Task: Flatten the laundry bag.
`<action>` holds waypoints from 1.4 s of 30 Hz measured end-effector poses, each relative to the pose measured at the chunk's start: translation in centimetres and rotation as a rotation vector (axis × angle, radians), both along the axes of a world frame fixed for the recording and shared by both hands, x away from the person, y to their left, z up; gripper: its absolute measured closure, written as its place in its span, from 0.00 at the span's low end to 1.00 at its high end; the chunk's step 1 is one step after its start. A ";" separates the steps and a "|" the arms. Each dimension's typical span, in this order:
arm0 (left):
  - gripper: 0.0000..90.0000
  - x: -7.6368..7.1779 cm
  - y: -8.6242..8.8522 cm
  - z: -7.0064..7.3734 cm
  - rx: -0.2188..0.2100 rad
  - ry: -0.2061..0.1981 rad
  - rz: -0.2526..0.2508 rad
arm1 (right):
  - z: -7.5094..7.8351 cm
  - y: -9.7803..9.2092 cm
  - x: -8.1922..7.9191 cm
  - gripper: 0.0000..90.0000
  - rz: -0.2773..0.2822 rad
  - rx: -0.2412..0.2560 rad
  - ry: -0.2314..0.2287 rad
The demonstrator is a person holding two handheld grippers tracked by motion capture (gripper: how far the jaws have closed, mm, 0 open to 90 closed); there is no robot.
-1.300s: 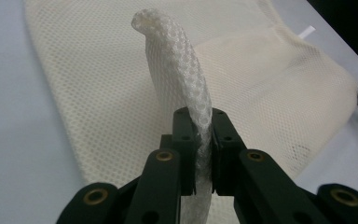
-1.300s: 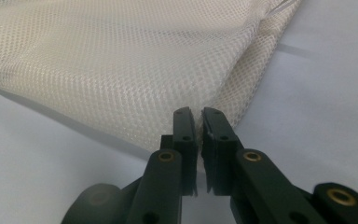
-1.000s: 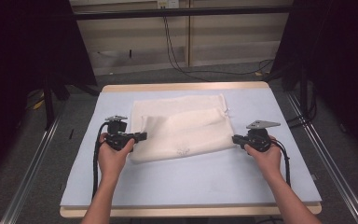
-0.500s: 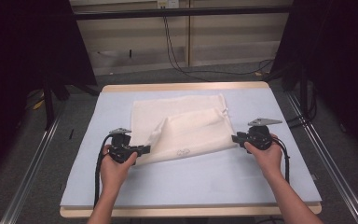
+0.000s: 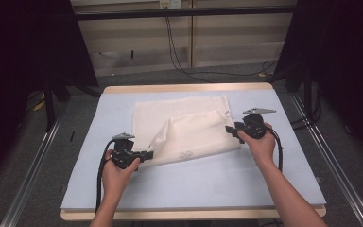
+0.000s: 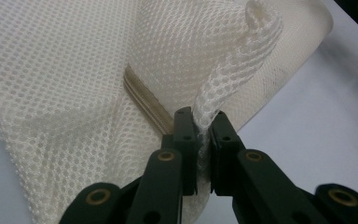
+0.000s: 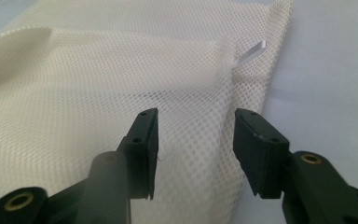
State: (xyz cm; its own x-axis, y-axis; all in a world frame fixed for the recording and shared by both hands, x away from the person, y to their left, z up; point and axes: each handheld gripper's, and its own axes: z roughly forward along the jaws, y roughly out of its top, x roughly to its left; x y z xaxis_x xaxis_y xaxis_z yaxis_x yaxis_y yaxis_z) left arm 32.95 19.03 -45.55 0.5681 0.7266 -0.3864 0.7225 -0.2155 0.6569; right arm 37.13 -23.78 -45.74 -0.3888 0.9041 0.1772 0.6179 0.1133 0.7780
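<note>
Holding the mesh bag (image 5: pixel 184 132) by one corner, we have the left gripper (image 5: pixel 147 154) pressed together on a thin bunch of the netting, while the right gripper (image 5: pixel 229 128) stands spread at the bag's right edge and pinches nothing. The bag lies on the blue mat (image 5: pixel 208 179) of the desk (image 5: pixel 189 88), around its middle, with the near layer lifted and drawn toward the front-left. We judge that the main risk is in the left grip: in the left gripper view only a narrow twist of mesh (image 6: pixel 223 88) sits between the jaws, so a stronger pull could let it slip out, or stretch the holes. The zipper strip (image 6: pixel 147 100) runs close to these jaws and could catch on them. On the right side the open jaws straddle the cloth near the side seam (image 7: pixel 249 70); if we close too shallow, only one layer may be taken and the fold would come crooked. By count we see one mesh bag, one mat, one desk, two grippers and two hands
</note>
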 end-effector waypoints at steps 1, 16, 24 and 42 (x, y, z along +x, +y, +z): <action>0.93 0.0 0.0 0.0 0.001 -0.001 -0.001 | -0.1 0.2 0.3 0.56 -0.001 0.005 0.003; 0.93 -0.2 0.1 -0.1 0.002 0.011 -0.001 | -0.7 0.6 0.8 0.99 0.005 0.082 0.048; 0.94 -0.8 0.8 -0.1 0.016 0.037 0.016 | 0.6 -0.9 -2.6 0.99 0.090 0.096 -0.061; 0.94 -2.5 3.1 -0.5 0.043 0.073 0.074 | -1.8 -2.4 -9.8 0.99 0.246 -0.003 -0.071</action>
